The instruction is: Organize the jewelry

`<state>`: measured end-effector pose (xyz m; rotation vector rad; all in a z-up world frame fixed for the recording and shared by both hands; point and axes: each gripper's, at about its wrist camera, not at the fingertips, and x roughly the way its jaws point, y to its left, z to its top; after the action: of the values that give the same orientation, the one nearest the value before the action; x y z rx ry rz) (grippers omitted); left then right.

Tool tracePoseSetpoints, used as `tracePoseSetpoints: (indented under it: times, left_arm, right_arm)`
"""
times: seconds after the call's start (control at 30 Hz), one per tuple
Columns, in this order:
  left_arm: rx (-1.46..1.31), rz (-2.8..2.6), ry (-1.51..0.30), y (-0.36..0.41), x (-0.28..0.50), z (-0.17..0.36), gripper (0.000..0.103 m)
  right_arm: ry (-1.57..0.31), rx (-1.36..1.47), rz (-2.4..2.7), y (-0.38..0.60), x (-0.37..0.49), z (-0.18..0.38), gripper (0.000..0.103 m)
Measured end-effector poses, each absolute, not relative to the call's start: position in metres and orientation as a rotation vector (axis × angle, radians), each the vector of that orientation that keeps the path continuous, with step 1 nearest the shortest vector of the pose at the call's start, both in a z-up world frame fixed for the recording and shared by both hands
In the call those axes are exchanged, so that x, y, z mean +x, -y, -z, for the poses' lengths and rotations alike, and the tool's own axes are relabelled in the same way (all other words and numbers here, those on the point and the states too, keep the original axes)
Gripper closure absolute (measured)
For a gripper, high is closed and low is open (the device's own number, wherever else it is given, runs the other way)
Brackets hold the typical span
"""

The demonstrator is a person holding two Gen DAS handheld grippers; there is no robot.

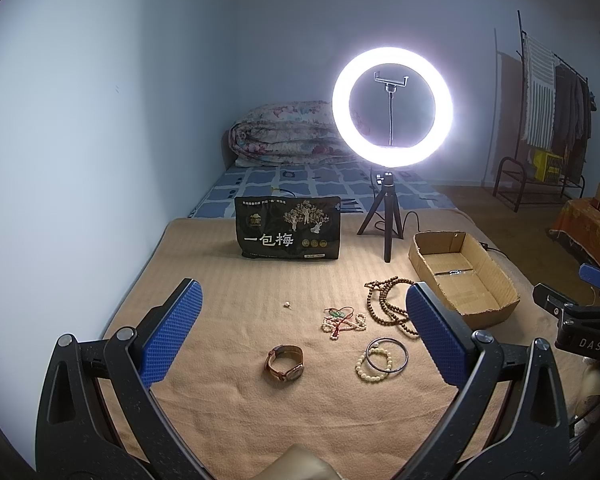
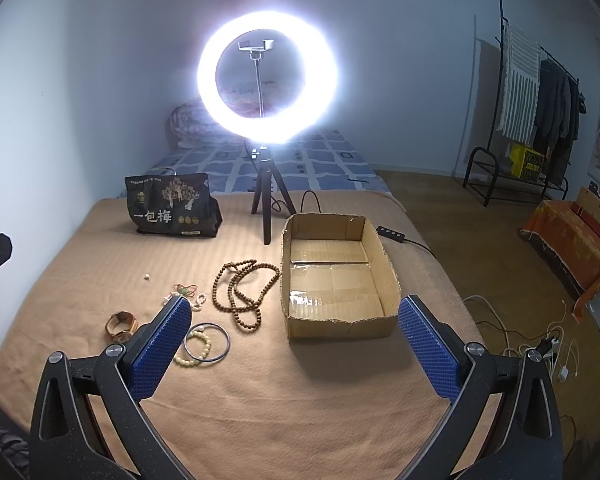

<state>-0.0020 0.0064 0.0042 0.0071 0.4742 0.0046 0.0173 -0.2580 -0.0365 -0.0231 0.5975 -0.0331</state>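
Jewelry lies scattered on a tan blanket (image 1: 260, 420). A brown-strapped watch (image 1: 285, 363) (image 2: 121, 326) sits nearest my left gripper (image 1: 300, 334), which is open and empty above it. A pale bead bracelet (image 1: 374, 364) (image 2: 194, 348) overlaps a thin metal bangle (image 1: 387, 355) (image 2: 207, 342). Behind them lie a white bead string with red cord (image 1: 342, 320) (image 2: 188, 294) and a long wooden bead necklace (image 1: 388, 304) (image 2: 244, 290). An empty cardboard box (image 1: 462, 276) (image 2: 336, 276) stands to the right. My right gripper (image 2: 296, 338) is open, empty, in front of the box.
A lit ring light on a small tripod (image 1: 392, 108) (image 2: 266, 80) stands behind the jewelry, its cable trailing right. A black snack bag (image 1: 288, 228) (image 2: 172, 206) stands at the back left. A tiny white bead (image 1: 287, 304) lies alone. Floor cables (image 2: 540, 344) lie beyond the bed's right edge.
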Motion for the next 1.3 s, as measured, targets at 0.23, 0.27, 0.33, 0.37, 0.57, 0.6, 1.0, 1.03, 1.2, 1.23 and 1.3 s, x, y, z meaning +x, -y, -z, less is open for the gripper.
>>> tracePoseSetpoints:
  times: [0.23,0.27,0.33,0.37,0.57,0.6,1.0,1.03,1.2,1.23,1.3]
  left_arm:
    - [0.004,-0.015,-0.499,-0.002,0.002,0.01,0.0]
    - [0.003,-0.018,-0.504,-0.003,0.002,0.011,0.0]
    - [0.003,-0.026,-0.516,-0.005,0.005,0.015,0.0]
    - [0.002,-0.029,-0.522,-0.006,0.008,0.016,0.0]
    - [-0.025,-0.062,-0.564,-0.022,0.024,0.022,0.0]
    - [-0.029,-0.067,-0.571,-0.024,0.026,0.023,0.0]
    - [-0.057,-0.114,-0.704,-0.058,0.06,0.054,0.0]
    - [-0.062,-0.114,-0.719,-0.061,0.063,0.058,0.0]
    - [-0.106,-0.089,-0.803,-0.071,0.077,0.077,0.0]
    - [-0.106,-0.085,-0.816,-0.071,0.078,0.079,0.001]
    - [-0.113,-0.066,-0.856,-0.073,0.084,0.087,0.005]
  right_arm:
    - [-0.612,-0.017,0.027,0.257,0.021,0.038,0.0]
    - [-0.614,-0.015,0.025,0.256,0.021,0.038,0.0]
    - [-0.619,-0.014,0.022,0.256,0.023,0.039,0.0]
    - [-0.624,-0.015,0.021,0.255,0.024,0.039,0.0]
    - [-0.668,-0.005,0.015,0.255,0.035,0.046,0.0]
    - [-0.676,-0.001,0.009,0.255,0.036,0.047,0.0]
    - [-0.773,-0.033,-0.025,0.238,0.057,0.072,0.0]
    - [-0.779,-0.032,-0.035,0.238,0.058,0.074,0.0]
    - [-0.81,-0.037,-0.093,0.231,0.062,0.089,0.0]
    - [-0.822,-0.045,-0.105,0.228,0.064,0.093,0.0]
    - [-0.848,-0.059,-0.129,0.223,0.067,0.098,0.0]
